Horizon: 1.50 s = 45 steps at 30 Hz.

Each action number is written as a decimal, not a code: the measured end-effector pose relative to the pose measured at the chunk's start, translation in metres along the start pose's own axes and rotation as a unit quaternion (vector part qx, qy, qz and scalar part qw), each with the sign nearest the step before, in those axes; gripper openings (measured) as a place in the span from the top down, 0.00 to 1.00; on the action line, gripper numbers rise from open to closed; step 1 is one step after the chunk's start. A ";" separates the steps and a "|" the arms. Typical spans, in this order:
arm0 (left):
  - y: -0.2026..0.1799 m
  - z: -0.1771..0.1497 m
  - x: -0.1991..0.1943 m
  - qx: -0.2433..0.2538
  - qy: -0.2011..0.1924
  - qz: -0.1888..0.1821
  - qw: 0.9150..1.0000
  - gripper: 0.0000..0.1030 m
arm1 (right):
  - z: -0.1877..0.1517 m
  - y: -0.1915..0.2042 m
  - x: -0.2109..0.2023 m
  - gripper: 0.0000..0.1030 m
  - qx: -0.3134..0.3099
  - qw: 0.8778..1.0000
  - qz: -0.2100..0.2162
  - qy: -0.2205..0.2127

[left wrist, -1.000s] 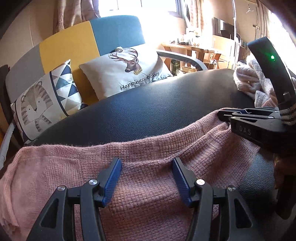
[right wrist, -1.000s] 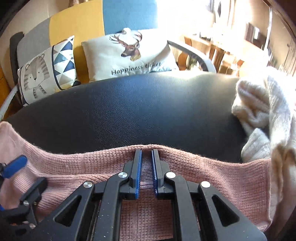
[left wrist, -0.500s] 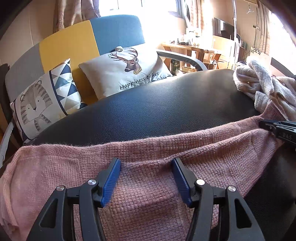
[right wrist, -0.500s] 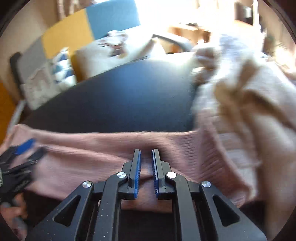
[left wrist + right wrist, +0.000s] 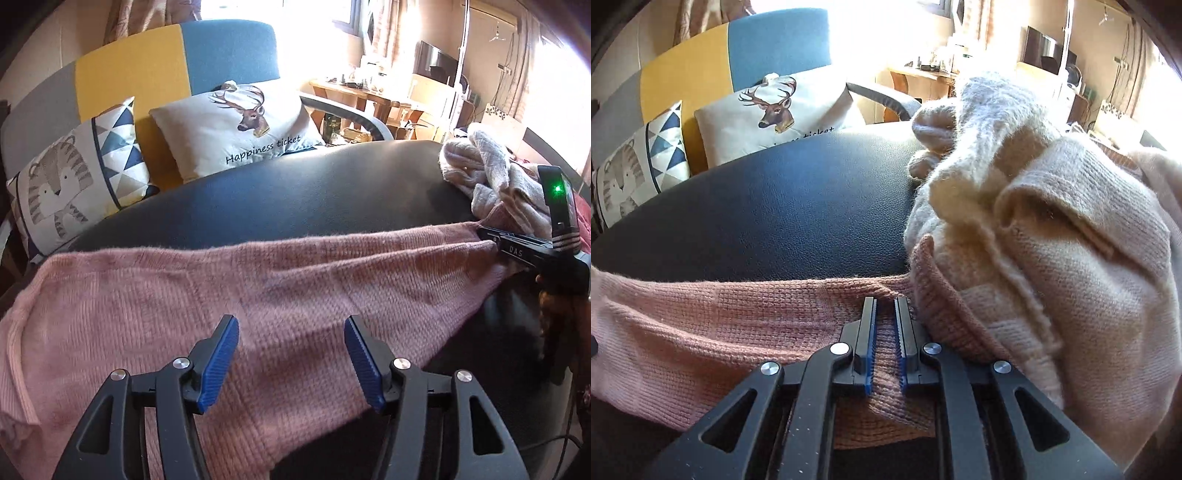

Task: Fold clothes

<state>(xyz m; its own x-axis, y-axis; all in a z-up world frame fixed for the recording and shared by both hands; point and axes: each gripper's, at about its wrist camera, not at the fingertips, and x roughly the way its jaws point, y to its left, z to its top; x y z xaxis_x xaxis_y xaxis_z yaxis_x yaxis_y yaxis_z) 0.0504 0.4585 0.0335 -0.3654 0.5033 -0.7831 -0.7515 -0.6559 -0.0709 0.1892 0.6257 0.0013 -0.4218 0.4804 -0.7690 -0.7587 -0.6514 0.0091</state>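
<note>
A pink knit garment point(image 5: 295, 280) lies stretched across the near side of a black leather table point(image 5: 295, 195). My left gripper point(image 5: 291, 332) is open, its blue pads just above the pink knit near its lower edge, holding nothing. My right gripper point(image 5: 885, 306) is shut on the pink knit point(image 5: 738, 325) at its right end, pulling it taut. It also shows in the left wrist view point(image 5: 491, 236) at the far right, clamped on the cloth's corner.
A heap of cream knit clothes point(image 5: 1034, 221) sits on the table's right side, touching the pink cloth's end. Behind the table stands a sofa with a deer cushion point(image 5: 240, 125) and a tiger cushion point(image 5: 74, 177). A wooden desk point(image 5: 369, 96) is at the back right.
My right gripper has drawn the pink cloth's end rightward against the cream heap, stretching the cloth flatter. My left gripper stays open over the cloth, barely moved.
</note>
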 end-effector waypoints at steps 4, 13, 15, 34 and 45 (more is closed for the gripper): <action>-0.016 -0.006 -0.002 -0.004 0.007 -0.036 0.999 0.41 | -0.002 0.002 -0.008 0.90 -0.002 1.000 0.018 -0.004; -0.092 0.024 0.018 0.079 0.005 -0.032 0.996 0.41 | -0.032 0.048 -0.081 0.89 -0.028 0.990 0.140 -0.018; -0.101 0.028 0.027 0.083 0.017 -0.043 0.995 0.41 | -0.031 0.057 -0.082 0.89 -0.051 0.990 0.128 -0.014; -0.145 0.029 0.055 0.089 0.029 -0.054 0.994 0.24 | 0.012 0.066 -0.013 0.89 -0.037 0.975 0.149 0.159; -0.147 0.025 0.046 0.100 0.018 -0.018 0.995 0.86 | 0.003 0.073 -0.020 0.89 -0.020 0.979 0.132 0.155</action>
<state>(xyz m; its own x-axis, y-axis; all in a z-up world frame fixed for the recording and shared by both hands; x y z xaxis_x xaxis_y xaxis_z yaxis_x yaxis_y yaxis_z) 0.1305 0.5921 0.0238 -0.3186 0.5018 -0.8041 -0.8592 -0.5111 0.0215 0.1405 0.5704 0.0192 -0.4248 0.0954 -0.9003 -0.6214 -0.7539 0.2133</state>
